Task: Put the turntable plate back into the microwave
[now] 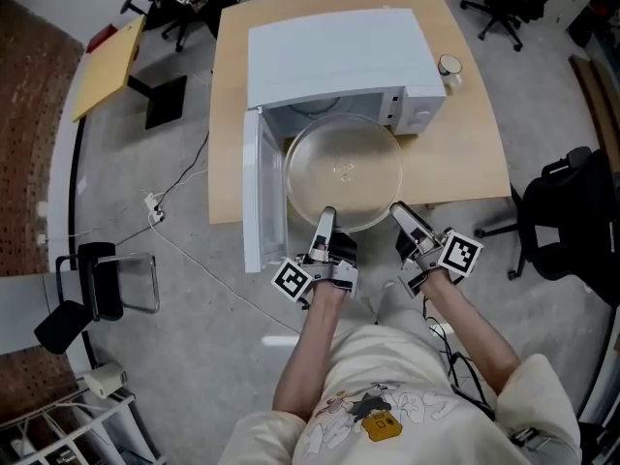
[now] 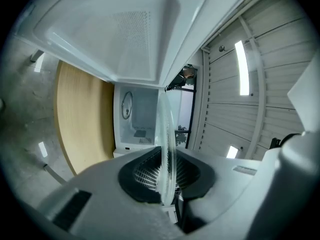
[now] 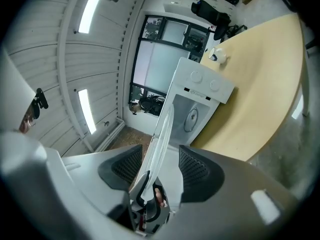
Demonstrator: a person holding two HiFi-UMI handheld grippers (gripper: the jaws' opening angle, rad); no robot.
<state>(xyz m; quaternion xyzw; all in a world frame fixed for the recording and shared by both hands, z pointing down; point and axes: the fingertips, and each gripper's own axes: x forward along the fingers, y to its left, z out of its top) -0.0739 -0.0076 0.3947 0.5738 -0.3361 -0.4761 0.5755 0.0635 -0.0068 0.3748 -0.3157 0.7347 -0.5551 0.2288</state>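
The clear glass turntable plate (image 1: pixel 344 170) hangs level in front of the open white microwave (image 1: pixel 334 51), partly over its threshold. My left gripper (image 1: pixel 325 219) is at the plate's near rim and shut on it. In the left gripper view the plate (image 2: pixel 166 149) stands edge-on, squeezed between the dark pads (image 2: pixel 142 176). My right gripper (image 1: pixel 402 213) is at the plate's near right rim. In the right gripper view the plate (image 3: pixel 161 139) passes between the jaws, which stand wide, with a gap to each pad (image 3: pixel 196 170).
The microwave door (image 1: pixel 254 192) swings open to the left, beside my left gripper. The microwave sits on a wooden table (image 1: pixel 465 153) with a white cup (image 1: pixel 450 67) to its right. A black chair (image 1: pixel 572 221) stands right and a cable (image 1: pixel 184 177) trails on the floor left.
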